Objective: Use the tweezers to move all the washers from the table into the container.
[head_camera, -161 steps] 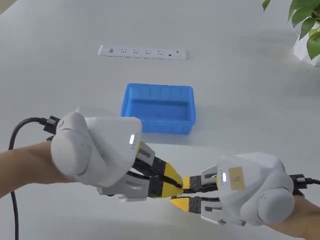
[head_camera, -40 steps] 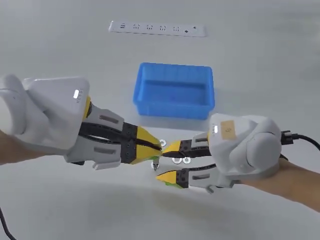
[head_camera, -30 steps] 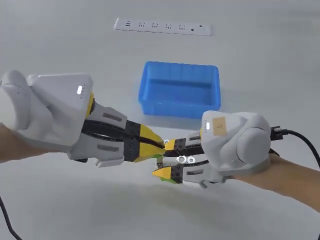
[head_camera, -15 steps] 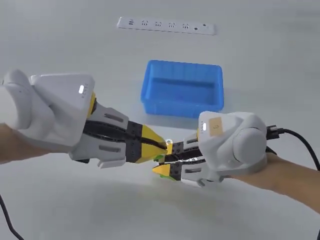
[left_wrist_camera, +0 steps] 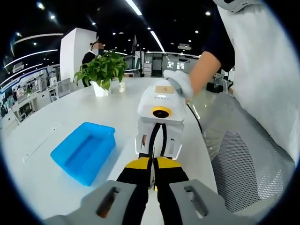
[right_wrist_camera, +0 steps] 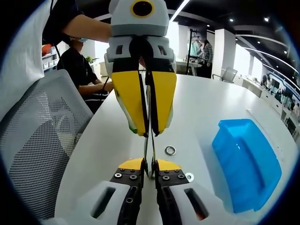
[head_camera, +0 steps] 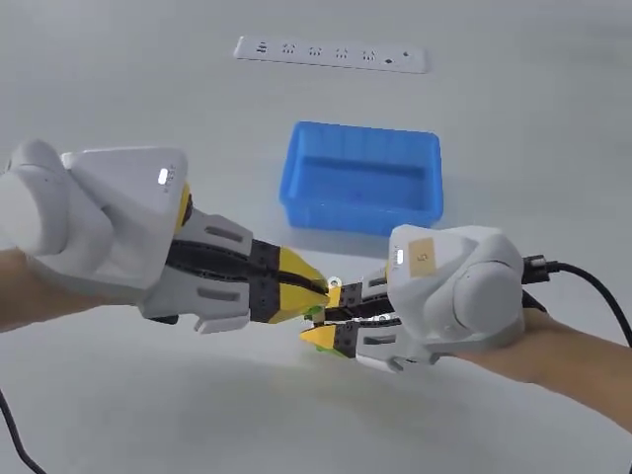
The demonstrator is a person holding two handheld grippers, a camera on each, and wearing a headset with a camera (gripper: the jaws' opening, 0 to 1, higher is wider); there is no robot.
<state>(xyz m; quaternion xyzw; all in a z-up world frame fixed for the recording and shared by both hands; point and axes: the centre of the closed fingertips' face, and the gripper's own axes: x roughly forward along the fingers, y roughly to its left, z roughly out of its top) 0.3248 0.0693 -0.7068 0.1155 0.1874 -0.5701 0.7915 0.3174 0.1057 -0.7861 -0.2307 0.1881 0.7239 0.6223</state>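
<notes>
My left gripper (head_camera: 318,289) comes in from the left, shut on thin metal tweezers (right_wrist_camera: 149,145) that run from its yellow jaws toward the right gripper. Facing it tip to tip, my right gripper (head_camera: 326,316) has its jaws closed around the tweezers' lower part. Two washers (right_wrist_camera: 170,150) (right_wrist_camera: 189,176) lie on the white table just right of the jaws. In the head view one small washer (head_camera: 334,283) peeks out above the meeting tips. The blue container (head_camera: 361,178) stands beyond the grippers, with no washer visible in it.
A white power strip (head_camera: 331,53) lies at the table's far edge. A potted plant (left_wrist_camera: 101,70) stands beyond the container (left_wrist_camera: 84,150). A mesh chair (right_wrist_camera: 42,140) and a seated person (right_wrist_camera: 79,70) are beside the table.
The right gripper has slid left toward the left gripper and its jaws have narrowed around the tweezers. It now covers the two washers that showed a second ago.
</notes>
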